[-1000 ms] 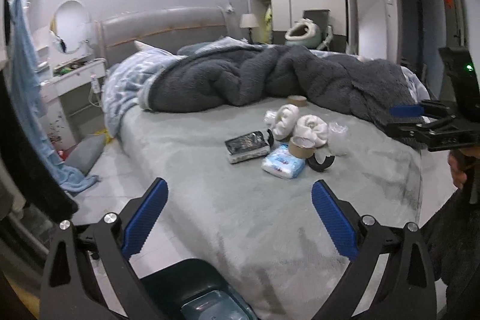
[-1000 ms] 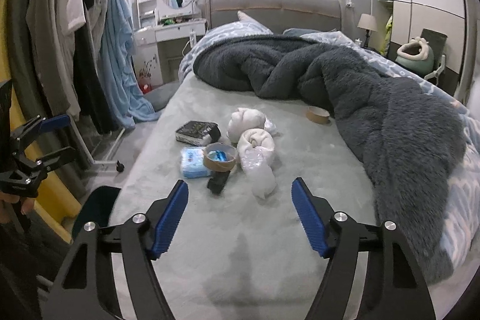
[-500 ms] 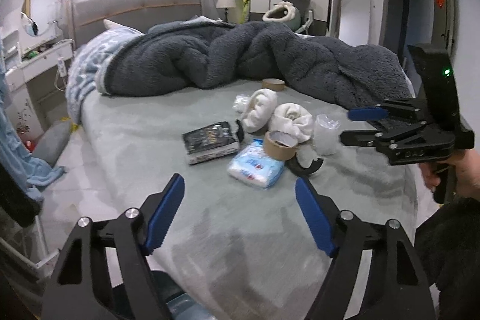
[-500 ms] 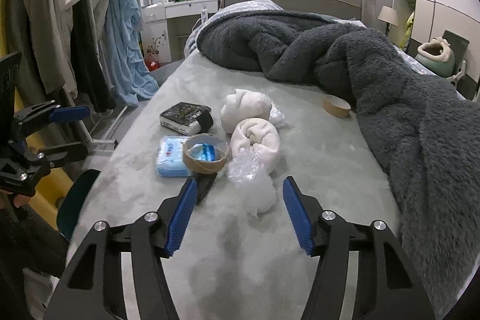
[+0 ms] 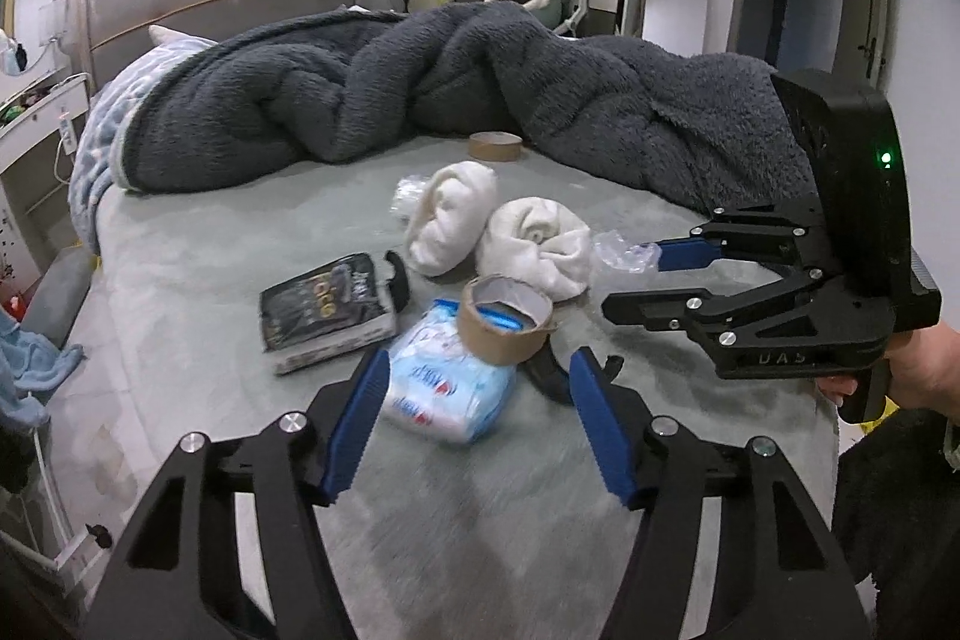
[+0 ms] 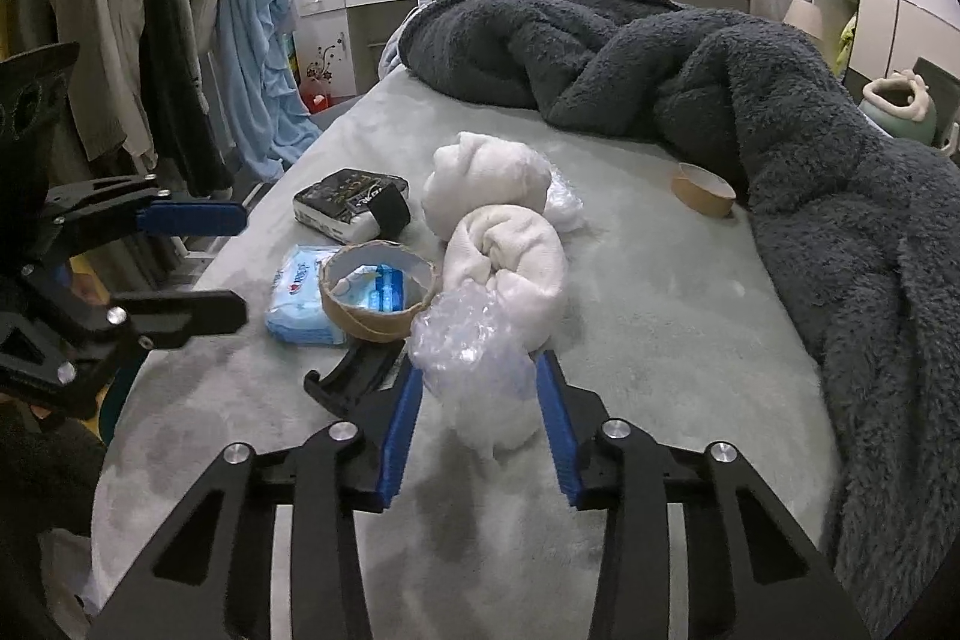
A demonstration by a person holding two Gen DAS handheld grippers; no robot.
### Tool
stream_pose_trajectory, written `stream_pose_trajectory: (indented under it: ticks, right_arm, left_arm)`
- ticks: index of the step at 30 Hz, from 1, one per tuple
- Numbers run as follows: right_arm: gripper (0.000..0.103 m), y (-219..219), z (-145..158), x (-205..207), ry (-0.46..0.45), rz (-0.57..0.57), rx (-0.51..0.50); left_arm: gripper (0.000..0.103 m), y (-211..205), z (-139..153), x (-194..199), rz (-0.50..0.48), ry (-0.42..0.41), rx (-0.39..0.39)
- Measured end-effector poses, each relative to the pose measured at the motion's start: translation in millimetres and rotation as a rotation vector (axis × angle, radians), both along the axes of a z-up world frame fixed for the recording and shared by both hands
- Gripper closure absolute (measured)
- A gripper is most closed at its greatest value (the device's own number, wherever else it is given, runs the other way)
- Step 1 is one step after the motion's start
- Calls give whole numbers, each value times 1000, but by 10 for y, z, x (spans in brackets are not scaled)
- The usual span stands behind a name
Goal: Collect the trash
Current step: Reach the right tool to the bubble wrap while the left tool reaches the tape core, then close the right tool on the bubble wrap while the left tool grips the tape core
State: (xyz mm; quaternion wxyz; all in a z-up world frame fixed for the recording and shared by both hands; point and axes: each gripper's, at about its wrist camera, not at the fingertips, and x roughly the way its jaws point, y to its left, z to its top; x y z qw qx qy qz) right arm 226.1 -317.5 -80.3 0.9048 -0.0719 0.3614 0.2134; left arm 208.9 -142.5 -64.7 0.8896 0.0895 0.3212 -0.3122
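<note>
So far nothing collected: right gripper [image 6: 477, 421] closing around crumpled plastic wrap [image 6: 474, 340], contact unclear; left gripper [image 5: 474, 418] closing, empty, tissue pack [image 5: 450, 382] just ahead.

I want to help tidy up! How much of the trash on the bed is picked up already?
None looks collected yet. The right gripper is closing around the crumpled clear plastic; the left gripper is closing near the blue tissue pack. The tape roll and the second roll by the blanket remain on the bed.
</note>
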Motion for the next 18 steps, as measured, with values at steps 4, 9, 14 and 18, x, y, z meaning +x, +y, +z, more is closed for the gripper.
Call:
stream_pose_trajectory:
  ticks: [4,9,14,18]
  right_arm:
    - [71,-20,7,-13,-6,9,-1]
    - [71,-99,58,-61,-15,5,19]
    - [71,-204,126,-100,-22,-2,60]
    - [71,-273,165,-116,-25,-14,86]
  left_arm:
    - [37,-134,-47,76,-13,4,15]
    - [37,-277,-106,176,-27,9,33]
    - [45,-385,-194,275,-18,31,58]
    - [55,-414,-244,341,-19,63,45]
